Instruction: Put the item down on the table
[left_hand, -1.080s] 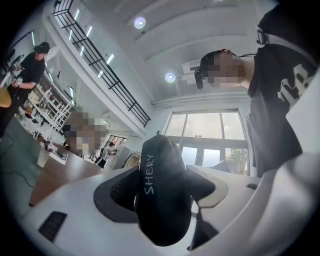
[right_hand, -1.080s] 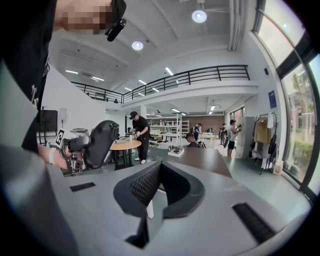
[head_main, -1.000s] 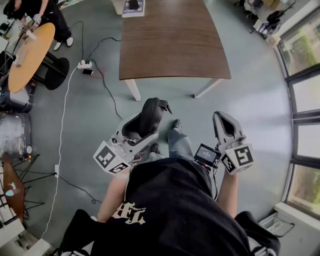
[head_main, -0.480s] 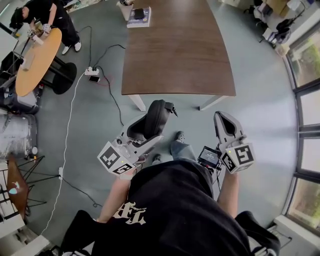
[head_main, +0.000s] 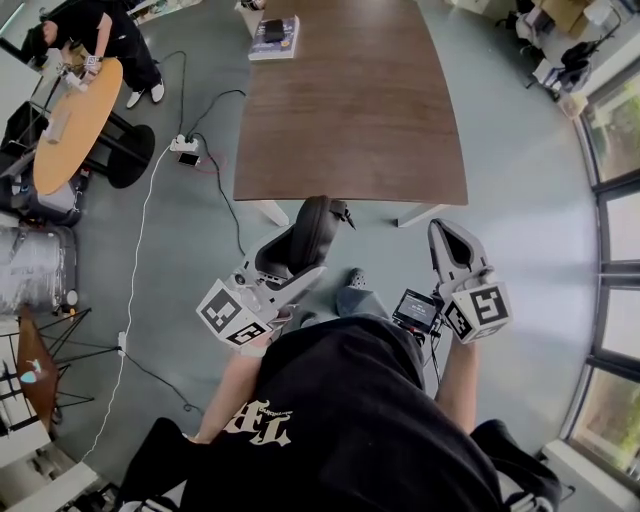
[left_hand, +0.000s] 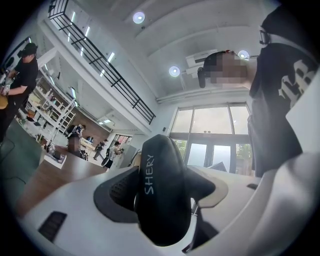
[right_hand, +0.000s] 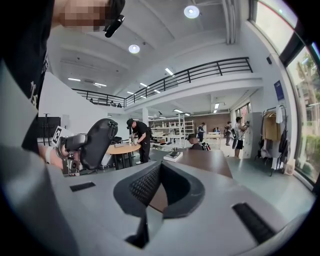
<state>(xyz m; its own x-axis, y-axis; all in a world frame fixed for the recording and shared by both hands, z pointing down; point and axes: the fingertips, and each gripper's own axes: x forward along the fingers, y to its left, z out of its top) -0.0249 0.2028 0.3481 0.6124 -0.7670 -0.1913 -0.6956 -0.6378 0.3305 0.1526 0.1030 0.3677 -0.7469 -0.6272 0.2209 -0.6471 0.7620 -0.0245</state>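
Note:
A black oval case (head_main: 312, 228) printed "SHERY" (left_hand: 162, 195) is clamped between the white jaws of my left gripper (head_main: 292, 262). It hangs in the air just short of the near edge of the long brown table (head_main: 350, 100). My right gripper (head_main: 443, 232) is off to the right, also short of that edge, its jaws together with nothing in them. In the right gripper view (right_hand: 160, 172) the brown table top shows beyond its black pads.
A stack of books with a dark object on top (head_main: 272, 38) lies at the table's far left corner. A power strip and cables (head_main: 184, 146) run over the floor on the left. A person stands at a round wooden table (head_main: 70, 125). Windows line the right side.
The table's near edge has come closer to both grippers. The left gripper still grips the black case, whose tip now reaches that edge. The right gripper holds the same pose.

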